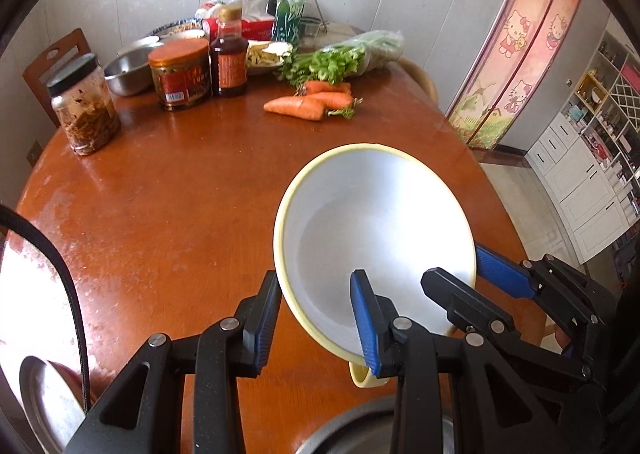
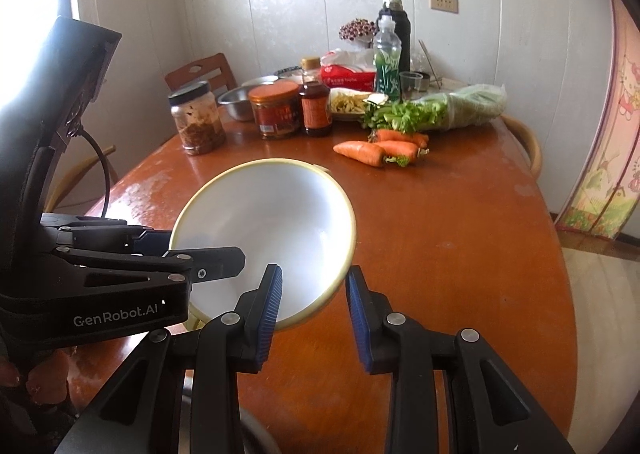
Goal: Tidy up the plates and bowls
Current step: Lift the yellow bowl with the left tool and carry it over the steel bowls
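Observation:
A white bowl with a pale yellow rim [image 1: 372,222] hangs tilted just above the brown table [image 1: 168,190], held from both sides. My left gripper [image 1: 316,318] is shut on its near left rim, one pad inside the bowl and one outside. My right gripper [image 2: 314,310] is shut on the bowl [image 2: 272,222] at the opposite rim, again with one pad inside. The left wrist view shows the right gripper [image 1: 468,274] clamping the right edge. The bowl's yellow foot [image 1: 368,378] shows below the left fingers.
Steel dishes lie at the near edge [image 1: 348,430] and near left [image 1: 44,406]. At the table's far side stand jars [image 1: 84,106], a sauce bottle [image 1: 229,54], a steel bowl [image 1: 128,72], carrots [image 1: 304,102] and bagged greens [image 1: 352,54]. Chairs stand around the table.

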`<state>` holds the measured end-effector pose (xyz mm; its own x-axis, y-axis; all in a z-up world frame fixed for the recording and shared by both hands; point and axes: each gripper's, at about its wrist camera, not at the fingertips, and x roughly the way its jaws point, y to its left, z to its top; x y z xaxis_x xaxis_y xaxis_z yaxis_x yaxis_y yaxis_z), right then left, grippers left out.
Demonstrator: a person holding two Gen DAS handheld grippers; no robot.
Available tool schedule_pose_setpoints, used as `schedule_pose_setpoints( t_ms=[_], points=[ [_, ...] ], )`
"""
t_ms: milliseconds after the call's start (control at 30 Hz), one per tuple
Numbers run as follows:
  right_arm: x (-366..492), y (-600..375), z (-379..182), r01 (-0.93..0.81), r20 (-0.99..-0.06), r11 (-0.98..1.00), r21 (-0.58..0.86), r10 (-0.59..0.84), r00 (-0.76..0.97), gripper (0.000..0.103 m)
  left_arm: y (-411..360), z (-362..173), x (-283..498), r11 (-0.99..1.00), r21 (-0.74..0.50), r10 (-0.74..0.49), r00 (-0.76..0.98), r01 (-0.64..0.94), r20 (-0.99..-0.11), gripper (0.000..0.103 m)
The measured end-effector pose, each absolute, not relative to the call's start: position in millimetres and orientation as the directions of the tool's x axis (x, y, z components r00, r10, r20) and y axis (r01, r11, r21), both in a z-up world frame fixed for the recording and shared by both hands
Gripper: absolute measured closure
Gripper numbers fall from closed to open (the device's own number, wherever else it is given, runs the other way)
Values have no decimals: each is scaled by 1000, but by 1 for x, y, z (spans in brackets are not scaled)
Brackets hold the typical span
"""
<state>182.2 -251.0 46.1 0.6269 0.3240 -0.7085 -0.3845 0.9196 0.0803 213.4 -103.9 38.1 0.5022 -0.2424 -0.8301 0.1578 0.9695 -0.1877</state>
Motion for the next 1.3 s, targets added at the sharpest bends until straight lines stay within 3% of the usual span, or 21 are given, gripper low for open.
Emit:
schedule_pose_setpoints(
  t_ms=[600, 1300],
  points=[
    [110, -246, 66, -386, -672, 921, 53, 319, 669, 68, -102, 60, 138, 969, -161, -241, 570, 187, -786, 67],
    [46, -250, 56, -390, -641, 920, 49, 328, 694, 67, -106, 48, 78, 969, -143, -236, 595, 199, -768, 67]
  ],
)
